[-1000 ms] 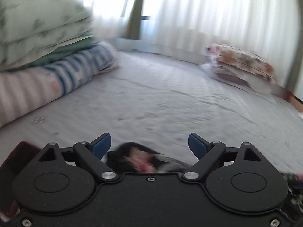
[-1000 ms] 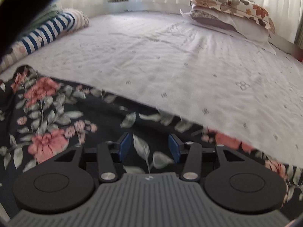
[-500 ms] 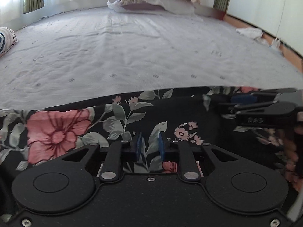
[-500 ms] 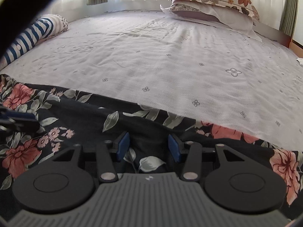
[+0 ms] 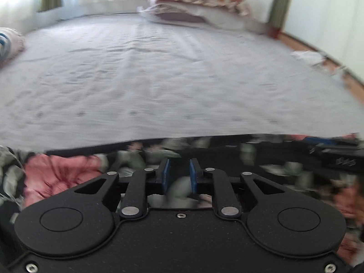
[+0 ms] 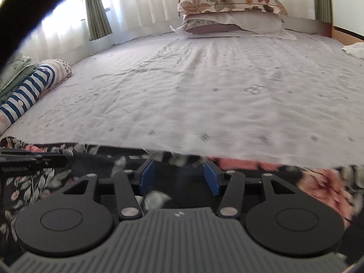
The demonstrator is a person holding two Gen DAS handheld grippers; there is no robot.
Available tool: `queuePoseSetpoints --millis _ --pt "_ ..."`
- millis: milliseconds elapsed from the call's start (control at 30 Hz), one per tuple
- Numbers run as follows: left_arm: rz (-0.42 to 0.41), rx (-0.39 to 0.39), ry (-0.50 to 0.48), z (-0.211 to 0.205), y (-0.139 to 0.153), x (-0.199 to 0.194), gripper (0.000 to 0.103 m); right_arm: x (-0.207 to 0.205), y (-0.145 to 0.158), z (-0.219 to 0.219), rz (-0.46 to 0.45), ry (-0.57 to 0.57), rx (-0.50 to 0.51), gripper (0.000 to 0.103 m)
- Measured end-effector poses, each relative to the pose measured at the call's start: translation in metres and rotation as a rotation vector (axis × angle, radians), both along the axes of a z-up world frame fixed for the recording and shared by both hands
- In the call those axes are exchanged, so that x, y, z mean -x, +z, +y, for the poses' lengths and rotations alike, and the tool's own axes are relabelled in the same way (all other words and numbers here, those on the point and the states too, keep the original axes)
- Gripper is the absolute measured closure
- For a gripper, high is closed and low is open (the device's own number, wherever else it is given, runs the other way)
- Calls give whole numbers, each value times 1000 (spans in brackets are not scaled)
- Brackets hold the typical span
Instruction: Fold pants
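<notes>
Lying along the near edge of the bedsheet [image 6: 204,86], the floral pants [image 5: 61,173] now fill the left view. The left gripper [image 5: 178,175], spread a second ago, pinches the fabric; the right gripper [image 6: 179,177] has just widened, its pads clear of the cloth.

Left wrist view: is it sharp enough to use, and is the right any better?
Left wrist view: motion-smeared, the floral pants and pillows soft. Right wrist view: sharper on the bedsheet, pants edge slightly blurred, curtains blown out, dark vignette upper left.

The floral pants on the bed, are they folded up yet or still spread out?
Spread out: the floral pants lie flat across the near bed edge.
</notes>
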State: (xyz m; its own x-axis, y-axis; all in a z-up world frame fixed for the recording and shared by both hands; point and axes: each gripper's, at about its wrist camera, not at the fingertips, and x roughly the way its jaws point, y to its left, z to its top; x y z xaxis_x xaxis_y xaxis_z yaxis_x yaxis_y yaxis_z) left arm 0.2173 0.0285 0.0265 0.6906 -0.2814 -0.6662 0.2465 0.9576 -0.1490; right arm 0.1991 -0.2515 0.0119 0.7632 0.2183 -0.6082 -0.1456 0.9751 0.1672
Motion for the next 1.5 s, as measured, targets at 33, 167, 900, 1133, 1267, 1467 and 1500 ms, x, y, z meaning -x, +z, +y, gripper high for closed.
queuePoseSetpoints --millis 33,167,900,1133,1267,1467,1500 --pt "-7 -1 -35 -4 4 7 84 8 1 -6 20 -1 13 35" --pt "3 -28 -153 -30 4 26 81 30 -3 -16 91 12 96 34" --pt "-57 -115 -35 -37 8 64 76 107 14 -118 -54 -348 101 24" --pt "-85 -139 126 13 6 125 68 173 1 -206 -15 -619 28 23" --pt "-43 -140 295 51 6 137 68 176 -23 -241 63 -733 44 23" --pt "-129 -151 497 114 21 162 65 193 -11 -234 -29 -699 -41 23" --pt "-130 -168 533 125 21 163 65 192 -9 -230 -39 -688 -37 23"
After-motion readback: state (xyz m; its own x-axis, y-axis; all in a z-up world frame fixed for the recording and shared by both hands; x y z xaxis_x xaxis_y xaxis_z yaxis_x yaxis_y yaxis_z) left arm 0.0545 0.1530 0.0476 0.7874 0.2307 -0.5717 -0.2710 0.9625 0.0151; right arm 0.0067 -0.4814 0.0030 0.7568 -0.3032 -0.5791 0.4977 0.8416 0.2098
